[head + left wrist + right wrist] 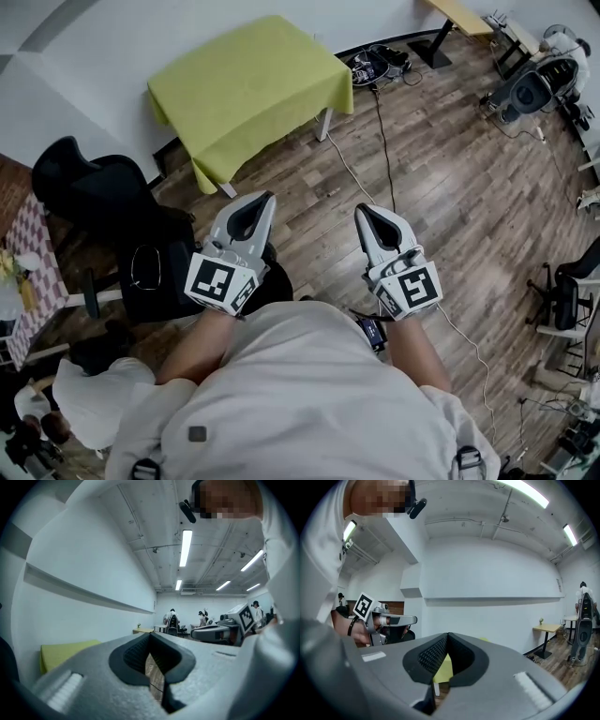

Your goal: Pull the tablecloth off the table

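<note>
Grey plastic jaws were clenched tight on both tools. The left gripper [265,200] and the right gripper [367,214] each had their ribbed pads pressed together with nothing caught between them. Both pointed level, side by side, held out in front of the person over the wooden floor [450,187]. Well apart from them, at about eleven o'clock, the lime-green tablecloth [248,84] lay spread over the table, draping its edges, with one white table leg [325,124] showing beneath. A black chair [94,192] stood at nine o'clock. I judged this to be the approach, with nothing gripped yet. Next, the jaws would need to open, reach the near hanging hem and pinch it before any pull.
</note>
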Available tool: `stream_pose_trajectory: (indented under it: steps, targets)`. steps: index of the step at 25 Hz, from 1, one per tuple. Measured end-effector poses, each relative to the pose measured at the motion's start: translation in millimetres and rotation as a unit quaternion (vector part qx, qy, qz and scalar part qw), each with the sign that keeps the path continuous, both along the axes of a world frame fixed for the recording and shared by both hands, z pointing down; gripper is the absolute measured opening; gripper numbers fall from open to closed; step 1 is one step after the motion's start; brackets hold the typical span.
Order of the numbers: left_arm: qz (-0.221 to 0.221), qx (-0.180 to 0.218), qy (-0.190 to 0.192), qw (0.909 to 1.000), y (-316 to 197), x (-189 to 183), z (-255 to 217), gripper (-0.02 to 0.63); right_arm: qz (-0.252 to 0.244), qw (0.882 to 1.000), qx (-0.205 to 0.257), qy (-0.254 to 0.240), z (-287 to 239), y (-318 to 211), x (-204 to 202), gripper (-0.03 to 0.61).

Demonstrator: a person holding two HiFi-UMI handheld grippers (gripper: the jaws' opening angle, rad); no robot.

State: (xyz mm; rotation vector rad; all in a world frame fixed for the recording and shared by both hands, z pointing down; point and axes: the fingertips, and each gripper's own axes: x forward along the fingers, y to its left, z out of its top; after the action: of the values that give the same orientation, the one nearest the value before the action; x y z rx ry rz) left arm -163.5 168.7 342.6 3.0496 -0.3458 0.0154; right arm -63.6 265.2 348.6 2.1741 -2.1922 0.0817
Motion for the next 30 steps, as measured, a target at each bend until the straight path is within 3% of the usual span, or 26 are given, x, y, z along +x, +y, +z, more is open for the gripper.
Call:
stream_pose_trajectory:
  steps: [18,30]
  targets:
    - [-0.025,0.019,0.01,0.9995,-274.6,40.5,-17.7,0.002,-0.013,1.0,-0.002,0.01,-11.4,-267.4,47.7,0.011]
    - [-0.022,0.005,-0.033,0.9992,-353.8,79.6,7.5,0.002,-0.042,0.999,0.005,-0.006,-4.4,-360.0,76.9,0.011]
